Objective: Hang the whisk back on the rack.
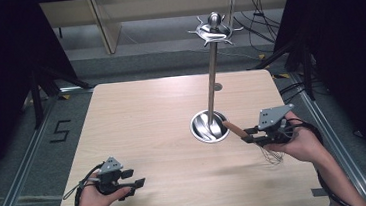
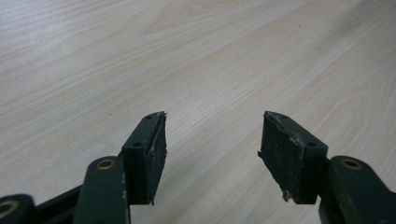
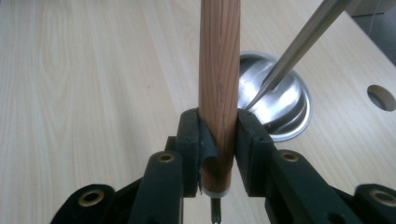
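Observation:
A metal stand rises from a round shiny base (image 1: 209, 127) right of the table's middle; its thin pole (image 1: 212, 80) carries a crown of hooks (image 1: 214, 30) at the top. My right gripper (image 1: 250, 134) is shut on the wooden handle (image 1: 235, 129) of a whisk, whose wire loops (image 1: 272, 156) hang under the hand. The handle tip points at the base's right rim. In the right gripper view the handle (image 3: 219, 70) stands between the pads of that gripper (image 3: 218, 135), with the base (image 3: 280, 102) and pole (image 3: 303, 42) behind. My left gripper (image 1: 133, 185) lies open near the front left, nothing between its fingers (image 2: 212, 154).
The light wooden table (image 1: 147, 116) has a small round hole (image 1: 217, 86) behind the stand. Dark curtains flank both sides, cables lie on the floor at the back right, and metal rails run along the table's sides.

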